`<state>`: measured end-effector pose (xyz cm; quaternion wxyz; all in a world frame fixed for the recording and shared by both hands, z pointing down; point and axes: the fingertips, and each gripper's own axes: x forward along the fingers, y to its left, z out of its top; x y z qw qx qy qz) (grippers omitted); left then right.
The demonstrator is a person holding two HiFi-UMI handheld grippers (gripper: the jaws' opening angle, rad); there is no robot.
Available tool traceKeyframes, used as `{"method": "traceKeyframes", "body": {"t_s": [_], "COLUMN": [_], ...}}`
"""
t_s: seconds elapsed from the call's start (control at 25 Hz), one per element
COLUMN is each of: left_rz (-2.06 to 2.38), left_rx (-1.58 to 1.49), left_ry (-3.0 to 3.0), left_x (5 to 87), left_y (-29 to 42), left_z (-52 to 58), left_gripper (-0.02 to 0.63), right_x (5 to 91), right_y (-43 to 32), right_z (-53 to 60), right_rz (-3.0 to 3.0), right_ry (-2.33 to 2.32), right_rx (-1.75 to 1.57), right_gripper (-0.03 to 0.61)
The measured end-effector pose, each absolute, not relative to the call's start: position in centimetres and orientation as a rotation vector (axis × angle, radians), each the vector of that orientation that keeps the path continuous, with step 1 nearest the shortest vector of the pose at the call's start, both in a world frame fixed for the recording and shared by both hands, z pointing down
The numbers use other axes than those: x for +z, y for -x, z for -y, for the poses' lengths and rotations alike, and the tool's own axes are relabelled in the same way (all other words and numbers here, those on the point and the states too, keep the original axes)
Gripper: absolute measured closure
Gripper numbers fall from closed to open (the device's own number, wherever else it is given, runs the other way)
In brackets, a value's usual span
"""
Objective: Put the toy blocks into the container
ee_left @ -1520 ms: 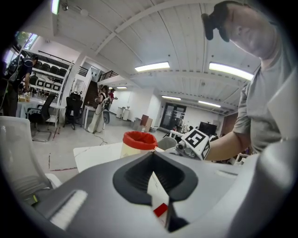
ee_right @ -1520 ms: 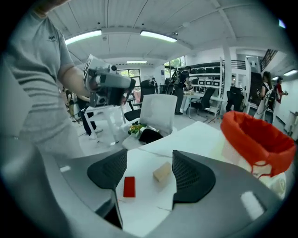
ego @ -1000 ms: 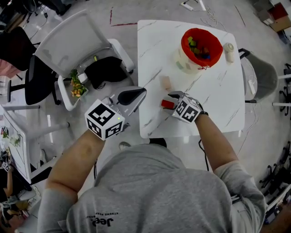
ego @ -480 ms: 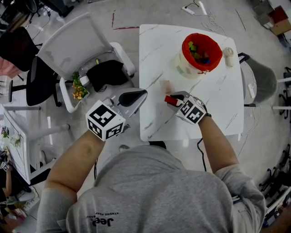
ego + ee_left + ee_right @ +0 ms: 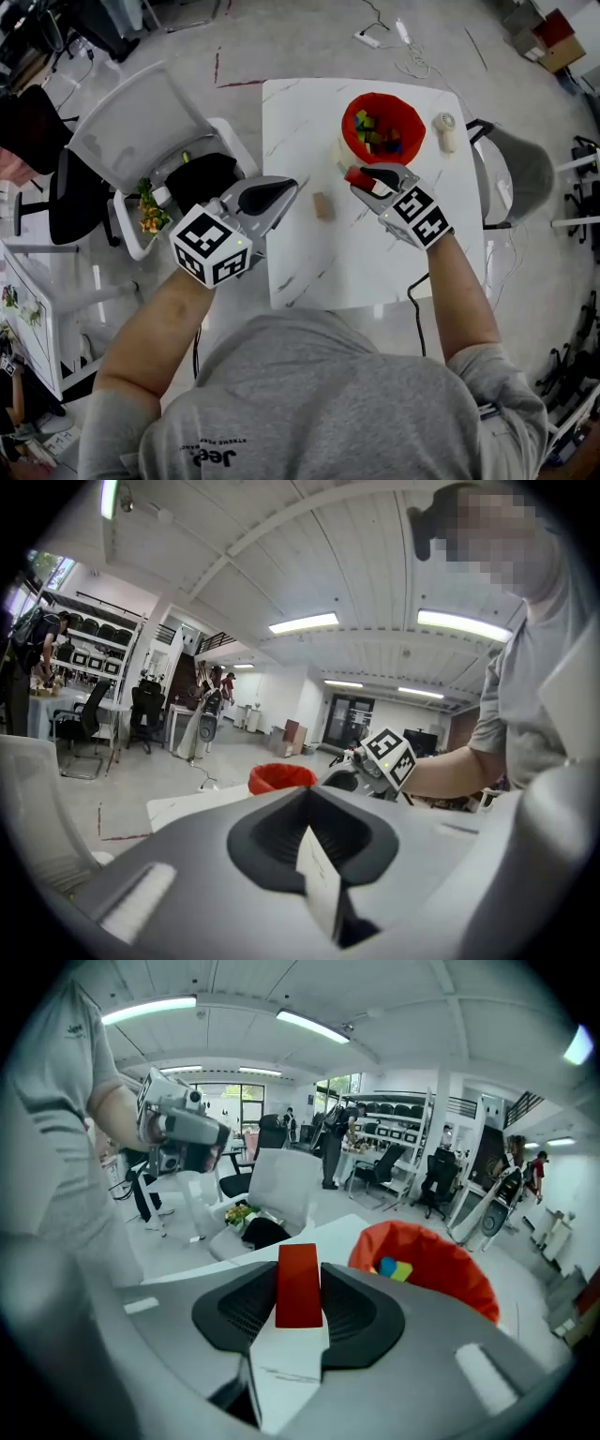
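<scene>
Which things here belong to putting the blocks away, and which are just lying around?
Job: red block, held in the jaws of the right gripper; tan block on the table; red container.
Lying about: small white object beside the container; black bag on the chair.

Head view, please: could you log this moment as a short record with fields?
right claw: shut on red block, close to the container, not yet over it
left claw: shut, empty, near the table's left edge
container: red-lined, holds several coloured blocks
on table: one tan block, loose
</scene>
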<state>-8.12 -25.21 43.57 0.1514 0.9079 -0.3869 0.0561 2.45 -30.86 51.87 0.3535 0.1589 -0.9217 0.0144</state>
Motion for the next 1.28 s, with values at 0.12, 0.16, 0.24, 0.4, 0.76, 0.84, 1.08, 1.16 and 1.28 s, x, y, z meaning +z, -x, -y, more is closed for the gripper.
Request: {"method": "traceKeyframes", "body": {"t_s": [0.12, 0.16, 0.24, 0.4, 0.76, 0.84, 1.08, 1.16, 1.28], "left_rz": [1.123, 1.127, 1.136, 1.153, 1.151, 1.154, 1.162, 1.164, 1.17], "left_rx": [0.144, 0.139, 0.126, 0.104, 0.131, 0.13, 0.129, 0.131, 0.131], "left_ry": [-2.616, -2.618, -2.622, -2.614, -2.609, -2.605, -2.601, -2.601, -2.599], "left_x": [42.7, 42.4, 41.9, 41.4, 41.7, 41.6, 41.7, 41.6, 41.8], "left_y": [7.4, 7.2, 6.8, 6.5, 6.2, 6.4, 6.8, 7.0, 7.3], "left_z": [26.9, 27.5, 28.6, 30.7, 32.4, 32.6, 32.5, 32.2, 31.6], "left_gripper": [0.555, 0.555, 0.555, 0.555, 0.555, 0.555, 0.555, 0.555, 0.555], "right_x": [48.9, 48.1, 47.0, 46.0, 45.8, 45.6, 44.6, 44.0, 43.3], "right_y": [-3.8, -4.2, -5.0, -6.0, -6.2, -6.0, -5.1, -4.4, -2.9], "right_z": [34.0, 35.1, 37.3, 41.0, 44.6, 44.8, 43.9, 43.1, 41.0], "right_rz": [2.394, 2.391, 2.377, 2.342, 2.366, 2.387, 2.435, 2.466, 2.524], "right_ry": [-0.486, -0.508, -0.548, -0.6, -0.646, -0.658, -0.655, -0.639, -0.607], "right_rx": [0.027, 0.016, -0.007, -0.029, -0.001, 0.017, 0.024, 0.035, 0.066], "right_gripper": [0.436, 0.435, 0.434, 0.434, 0.415, 0.313, 0.299, 0.301, 0.301]}}
